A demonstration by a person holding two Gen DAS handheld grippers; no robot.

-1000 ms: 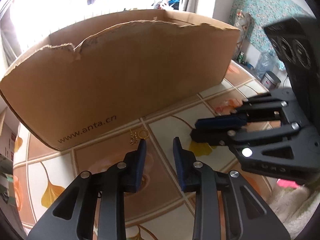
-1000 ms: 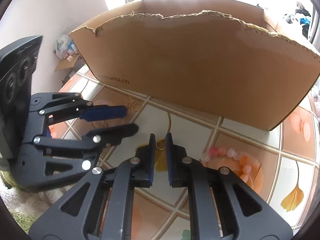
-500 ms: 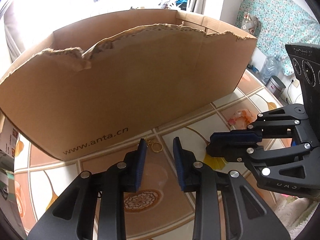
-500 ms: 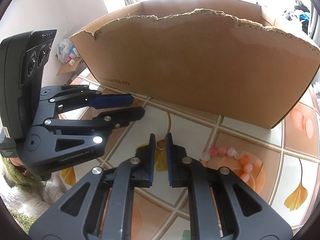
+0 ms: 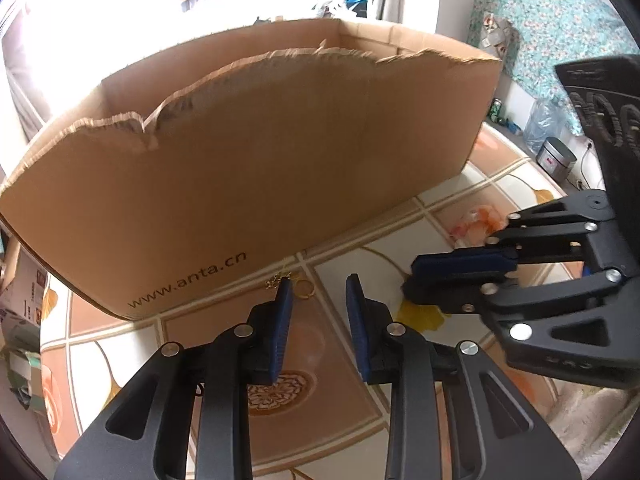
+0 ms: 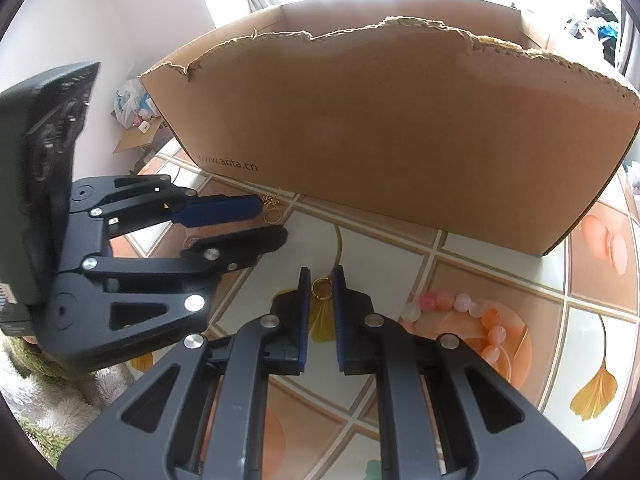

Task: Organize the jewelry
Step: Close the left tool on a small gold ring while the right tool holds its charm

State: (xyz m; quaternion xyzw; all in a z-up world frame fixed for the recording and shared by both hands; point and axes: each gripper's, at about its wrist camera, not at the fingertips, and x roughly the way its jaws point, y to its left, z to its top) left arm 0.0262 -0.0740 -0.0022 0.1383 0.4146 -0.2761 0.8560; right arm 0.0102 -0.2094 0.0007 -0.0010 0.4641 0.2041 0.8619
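My right gripper (image 6: 321, 276) is shut on a small gold ring (image 6: 322, 289), held just above the tiled table (image 6: 400, 252). Left of it, my left gripper (image 5: 319, 285) stands open with nothing between its pads. A second gold ring with a fine chain (image 5: 306, 289) lies on the table by the tip of its left finger, close under the wall of the cardboard box (image 5: 260, 168). The right wrist view shows that ring and chain (image 6: 272, 216) right at the left gripper's (image 6: 271, 221) fingertips. A pink bead bracelet (image 6: 460, 304) lies to the right of my right gripper.
The tall torn-edged cardboard box (image 6: 400, 128) fills the far side of the table. A fluffy cloth (image 5: 580, 420) lies at the near edge. A metal tin (image 5: 556, 158) and a plastic bag (image 6: 130, 102) sit beyond the table.
The left gripper has edged forward, so the ring and chain now lie at its fingertip. The right gripper keeps still with its ring.
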